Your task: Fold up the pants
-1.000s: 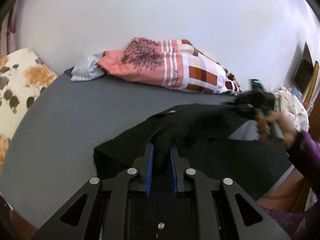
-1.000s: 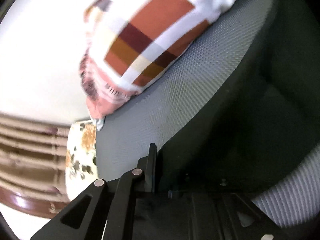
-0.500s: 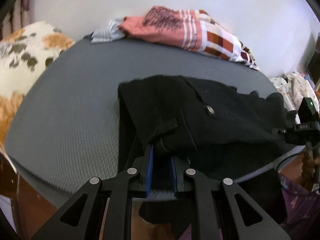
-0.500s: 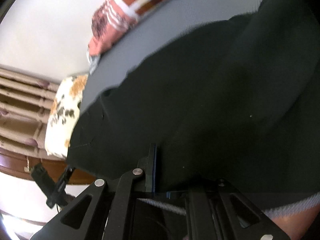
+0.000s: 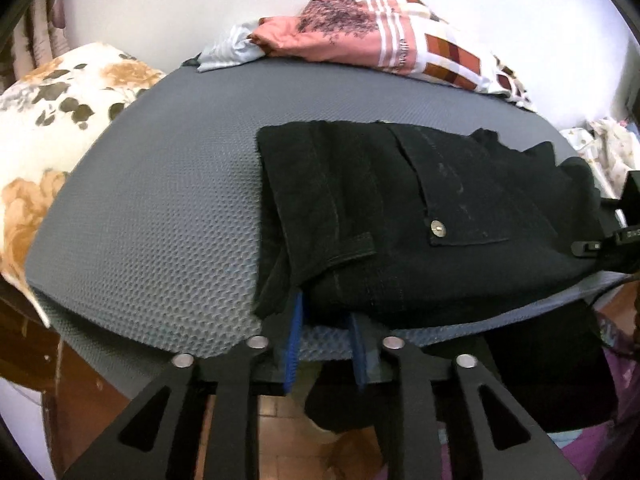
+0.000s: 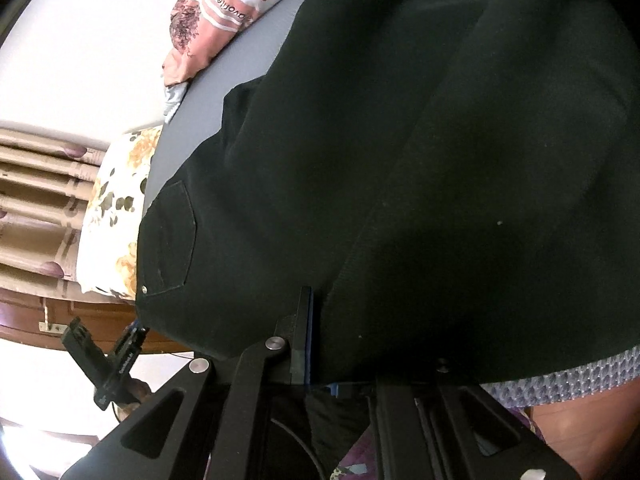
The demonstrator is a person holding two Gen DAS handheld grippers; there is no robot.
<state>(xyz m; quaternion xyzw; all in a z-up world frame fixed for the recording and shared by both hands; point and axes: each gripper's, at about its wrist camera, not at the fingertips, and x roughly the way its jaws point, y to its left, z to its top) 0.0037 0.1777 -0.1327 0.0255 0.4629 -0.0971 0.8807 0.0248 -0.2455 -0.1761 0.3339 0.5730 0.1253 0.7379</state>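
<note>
Surroundings: a grey textured mattress [image 5: 160,208] fills the middle of the left wrist view; a floral pillow [image 5: 52,120] lies at its left edge, and a pink and checked blanket [image 5: 384,48] is bunched along the white wall at the top, with a pale striped cloth [image 5: 228,50] just beside it.
Right margin: light printed fabric [image 5: 612,148] sits at the far right of the left wrist view.
Obstruction: in the right wrist view the black cloth covers most of the frame, hiding the mattress except a strip at the top and a patch at the lower right.
Pants: black pants [image 5: 420,208] lie folded over on the mattress, right of centre, rivet and pocket facing up, with part hanging over the near edge toward the floor.
Left gripper [image 5: 326,350]: at the bottom centre, blue-padded fingers [image 5: 294,344] parted with a clear gap, tips at the near edge of the pants; nothing is pinched between them.
Right gripper [image 6: 340,340]: bottom centre of its own view; one blue-edged finger presses against the cloth, the other is buried under it, so I cannot tell whether it grips.
Cross view: the right gripper shows at the right edge of the left wrist view, against the pants.
</note>
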